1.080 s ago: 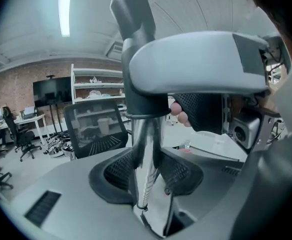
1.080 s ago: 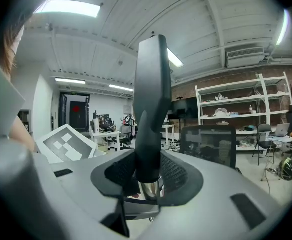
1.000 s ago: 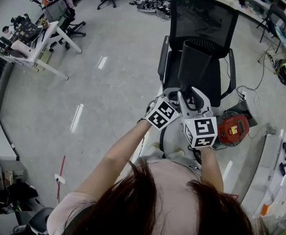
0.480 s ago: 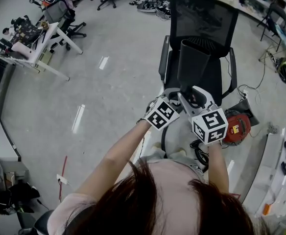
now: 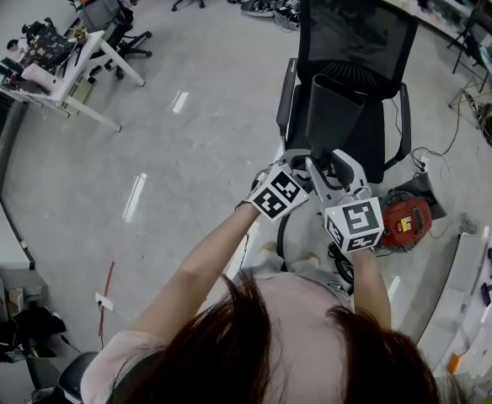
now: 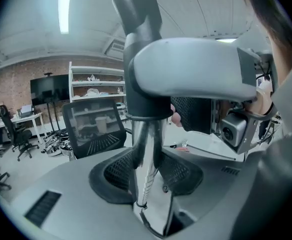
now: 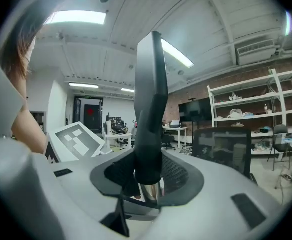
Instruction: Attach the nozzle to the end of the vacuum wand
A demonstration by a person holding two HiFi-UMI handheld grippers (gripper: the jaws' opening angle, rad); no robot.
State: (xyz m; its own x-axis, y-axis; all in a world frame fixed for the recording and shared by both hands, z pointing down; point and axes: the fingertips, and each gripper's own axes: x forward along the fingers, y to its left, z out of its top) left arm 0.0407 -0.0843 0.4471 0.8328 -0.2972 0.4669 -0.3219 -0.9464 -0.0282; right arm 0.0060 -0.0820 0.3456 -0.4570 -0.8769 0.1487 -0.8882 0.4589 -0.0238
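A dark wedge-shaped nozzle point(image 5: 334, 112) stands upright in front of me, its collar sitting over the top of the chrome vacuum wand point(image 6: 146, 159). My left gripper point(image 5: 296, 160) is shut on the wand just below the collar, and the tube shows between its pads point(image 6: 181, 171). My right gripper point(image 5: 334, 165) is shut on the nozzle's lower collar point(image 7: 150, 134), with a bit of chrome wand point(image 7: 152, 190) showing under it. Seen from the left gripper, the right gripper's grey jaw crosses the nozzle point(image 6: 136, 14). The two grippers sit side by side, close together.
A black mesh office chair point(image 5: 355, 32) stands right behind the nozzle. The red vacuum body point(image 5: 404, 217) lies on the floor at my right, with cables beside it. A white desk point(image 5: 69, 66) is at far left, and a white bench point(image 5: 473, 284) at right.
The right gripper's marker cube swung a little right and then back as the gripper tilted. The left gripper and the wand stayed put, and the nozzle remains upright.
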